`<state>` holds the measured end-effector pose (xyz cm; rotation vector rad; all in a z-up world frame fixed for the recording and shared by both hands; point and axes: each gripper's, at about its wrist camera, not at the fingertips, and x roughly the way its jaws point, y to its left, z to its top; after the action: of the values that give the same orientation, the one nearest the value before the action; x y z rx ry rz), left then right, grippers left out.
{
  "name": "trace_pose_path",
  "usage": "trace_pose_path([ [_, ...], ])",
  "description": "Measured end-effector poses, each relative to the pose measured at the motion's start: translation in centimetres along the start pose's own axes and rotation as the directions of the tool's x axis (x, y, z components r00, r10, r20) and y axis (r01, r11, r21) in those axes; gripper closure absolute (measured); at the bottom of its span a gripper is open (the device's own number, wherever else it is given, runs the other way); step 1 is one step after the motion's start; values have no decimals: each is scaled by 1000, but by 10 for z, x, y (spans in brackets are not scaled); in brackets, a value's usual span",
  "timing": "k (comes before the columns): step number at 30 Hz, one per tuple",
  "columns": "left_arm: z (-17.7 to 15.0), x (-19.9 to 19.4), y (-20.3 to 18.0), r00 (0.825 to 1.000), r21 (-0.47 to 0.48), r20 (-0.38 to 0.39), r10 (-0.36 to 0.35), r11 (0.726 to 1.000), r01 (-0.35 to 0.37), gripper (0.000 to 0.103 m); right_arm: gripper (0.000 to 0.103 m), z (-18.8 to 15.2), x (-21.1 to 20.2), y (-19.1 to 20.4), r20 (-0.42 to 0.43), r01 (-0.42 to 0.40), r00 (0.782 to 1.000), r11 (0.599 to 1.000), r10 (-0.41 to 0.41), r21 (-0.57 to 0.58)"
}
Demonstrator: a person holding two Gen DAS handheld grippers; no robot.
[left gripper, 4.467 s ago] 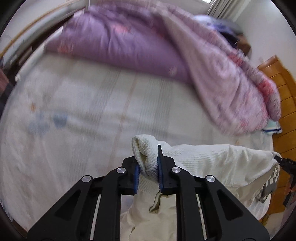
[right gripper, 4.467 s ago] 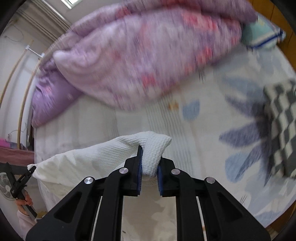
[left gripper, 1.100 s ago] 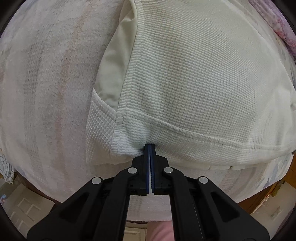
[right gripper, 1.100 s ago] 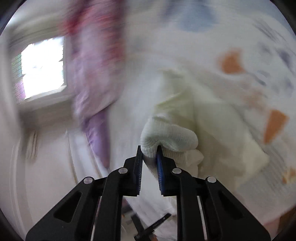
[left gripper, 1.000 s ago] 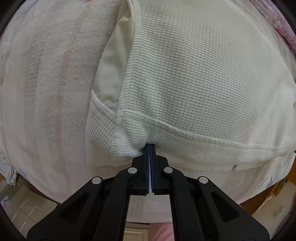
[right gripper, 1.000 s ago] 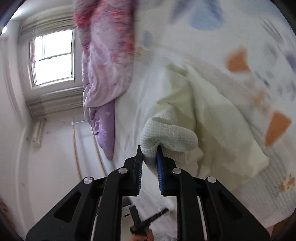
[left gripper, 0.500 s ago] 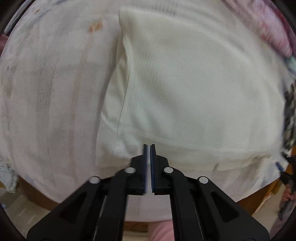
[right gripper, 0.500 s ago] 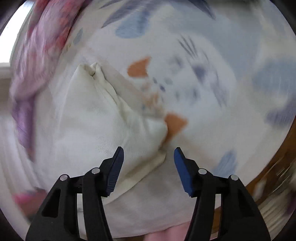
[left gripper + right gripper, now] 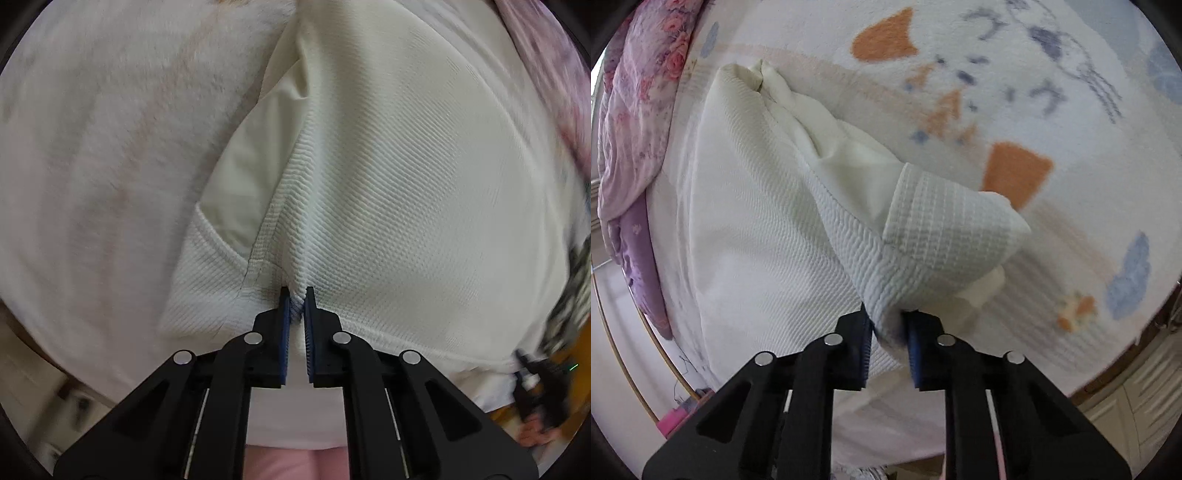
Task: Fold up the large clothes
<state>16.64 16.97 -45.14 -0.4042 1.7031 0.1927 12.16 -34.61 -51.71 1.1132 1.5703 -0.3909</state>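
We are pinching the near hem of the cream garment [image 9: 388, 192] with our left gripper [image 9: 296, 300], its jaws nearly together on a small tuck of ribbed cloth at six o'clock. Our right gripper [image 9: 888, 322] is clamping a bunched hem corner of the same garment, which is lying spread on the bed sheet [image 9: 1052, 110] and stretching away toward eleven o'clock. A purple flowered quilt [image 9: 631, 110] is lying along the sheet's edge at nine to ten o'clock.
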Motion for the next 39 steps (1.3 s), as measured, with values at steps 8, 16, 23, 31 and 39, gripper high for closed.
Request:
trace_pose_path([
  [8,-9,3,-28,986,165,-13,169,972,-165,70,38,5,20,-24,-75,165,984,986,-163,30],
  [16,-10,-39,-71,931,282,232,280,897,-340,53,51,-19,-74,33,374,360,899,871,-227,-335],
  [23,13,10,-61,967,288,76,245,923,-256,74,97,22,29,64,202,401,916,810,-347,-427],
  [31,35,-69,-121,942,328,318,105,921,-213,74,97,-20,-29,195,378,272,926,667,16,-694],
  [39,54,16,-209,873,418,477,-102,900,-123,85,97,-48,78,249,228,94,950,502,214,-860],
])
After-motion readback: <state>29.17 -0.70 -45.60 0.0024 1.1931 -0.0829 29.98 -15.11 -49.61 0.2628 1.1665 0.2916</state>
